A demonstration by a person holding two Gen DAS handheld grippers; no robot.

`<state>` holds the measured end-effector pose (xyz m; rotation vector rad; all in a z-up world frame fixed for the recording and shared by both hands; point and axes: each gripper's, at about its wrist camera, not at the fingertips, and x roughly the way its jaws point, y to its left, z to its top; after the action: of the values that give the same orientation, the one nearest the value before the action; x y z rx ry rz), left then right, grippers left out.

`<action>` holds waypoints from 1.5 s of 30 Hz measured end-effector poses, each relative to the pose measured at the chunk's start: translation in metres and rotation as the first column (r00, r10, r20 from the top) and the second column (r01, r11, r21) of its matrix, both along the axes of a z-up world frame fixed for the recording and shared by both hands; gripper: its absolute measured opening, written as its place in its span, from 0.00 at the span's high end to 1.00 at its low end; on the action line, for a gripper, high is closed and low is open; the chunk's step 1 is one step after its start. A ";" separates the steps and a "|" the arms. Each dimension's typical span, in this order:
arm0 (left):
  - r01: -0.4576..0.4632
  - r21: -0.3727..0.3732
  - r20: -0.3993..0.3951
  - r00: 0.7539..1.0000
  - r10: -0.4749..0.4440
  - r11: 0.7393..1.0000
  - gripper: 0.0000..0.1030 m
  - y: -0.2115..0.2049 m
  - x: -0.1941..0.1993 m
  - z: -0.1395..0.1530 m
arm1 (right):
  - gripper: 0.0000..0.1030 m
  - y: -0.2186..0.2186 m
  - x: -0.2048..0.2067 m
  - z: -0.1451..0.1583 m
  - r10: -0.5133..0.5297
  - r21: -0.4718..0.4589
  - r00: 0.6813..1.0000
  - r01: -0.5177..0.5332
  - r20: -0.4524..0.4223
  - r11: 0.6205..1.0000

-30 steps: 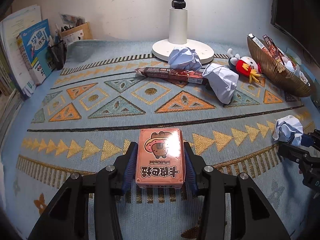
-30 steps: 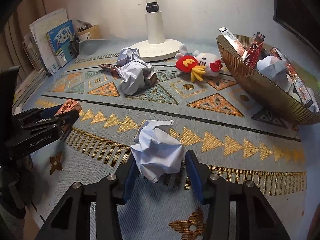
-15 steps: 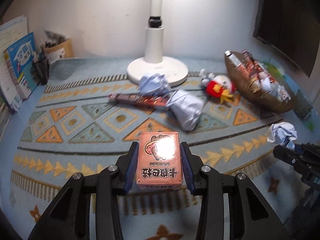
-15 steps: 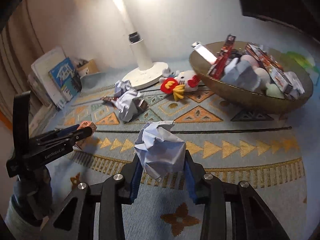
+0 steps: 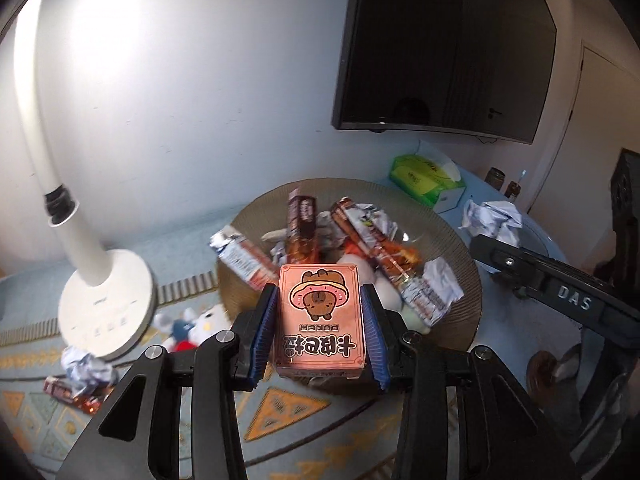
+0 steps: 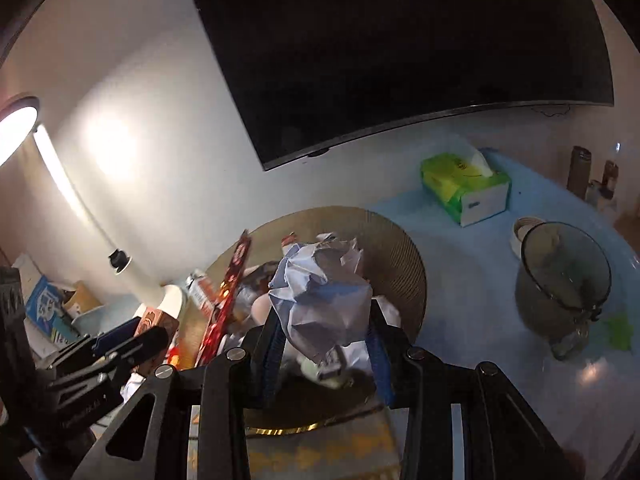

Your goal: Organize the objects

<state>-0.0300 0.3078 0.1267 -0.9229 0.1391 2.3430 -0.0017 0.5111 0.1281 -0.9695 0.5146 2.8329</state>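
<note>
My left gripper (image 5: 320, 332) is shut on a pink poker card box (image 5: 321, 320) and holds it in the air at the near rim of a golden woven basket (image 5: 460, 240). The basket holds snack wrappers and crumpled paper. My right gripper (image 6: 324, 340) is shut on a crumpled white paper ball (image 6: 324, 300) above the same basket (image 6: 404, 248). The left gripper with the box (image 6: 154, 320) shows at the left of the right wrist view. The paper ball (image 5: 492, 220) shows at the right of the left wrist view.
A white lamp base (image 5: 108, 304) stands left of the basket, with a plush toy (image 5: 188, 328), a paper ball (image 5: 86, 368) and a snack bar (image 5: 76, 396) on the patterned mat. A green tissue box (image 6: 464, 188) and a dark glass jar (image 6: 564, 284) stand to the right. A dark screen (image 6: 400, 40) hangs above.
Both grippers have risen from the mat and moved right to the basket, each carrying its object. The views now tilt up toward the wall and the screen.
</note>
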 end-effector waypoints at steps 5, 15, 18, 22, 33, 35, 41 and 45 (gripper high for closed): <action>0.015 -0.013 -0.028 0.999 -0.015 1.000 0.49 0.033 -0.016 -0.010 | 0.63 0.017 -0.051 -0.004 0.026 0.028 0.999 -0.027 0.035 0.999; -0.055 -0.001 -0.050 0.997 0.055 0.998 0.18 -0.017 -0.002 0.009 | 0.38 0.026 -0.027 -0.006 0.014 -0.036 0.998 -0.012 0.056 0.999; -0.118 0.024 -0.066 0.991 0.119 0.993 0.18 -0.058 0.015 0.018 | 0.38 0.019 -0.002 0.005 0.025 -0.066 1.000 -0.024 0.018 0.998; -0.230 0.054 -0.067 0.970 0.233 0.972 0.16 -0.127 0.042 0.014 | 0.37 -0.011 0.041 0.014 0.110 -0.093 0.994 -0.111 -0.022 0.989; -0.535 -0.045 0.058 0.841 0.537 0.843 0.08 -0.294 0.084 -0.076 | 0.15 -0.158 0.101 -0.050 0.352 -0.041 0.934 -0.350 0.055 0.936; -0.562 -0.056 0.057 0.823 0.565 0.825 0.08 -0.308 0.088 -0.087 | 0.15 -0.179 0.094 -0.074 0.352 0.015 0.929 -0.356 0.109 0.934; -0.590 -0.058 0.137 0.794 0.592 0.805 0.08 -0.322 0.084 -0.110 | 0.15 -0.207 0.088 -0.102 0.385 0.115 0.903 -0.410 0.189 0.905; -0.583 -0.140 0.135 0.789 0.599 0.800 0.07 -0.311 0.081 -0.117 | 0.13 -0.213 0.083 -0.110 0.387 0.134 0.889 -0.426 0.245 0.895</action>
<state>0.0505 -0.0037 0.0097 -1.3698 -0.1426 2.8237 0.0813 0.2983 0.0180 -1.4706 0.0179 2.9970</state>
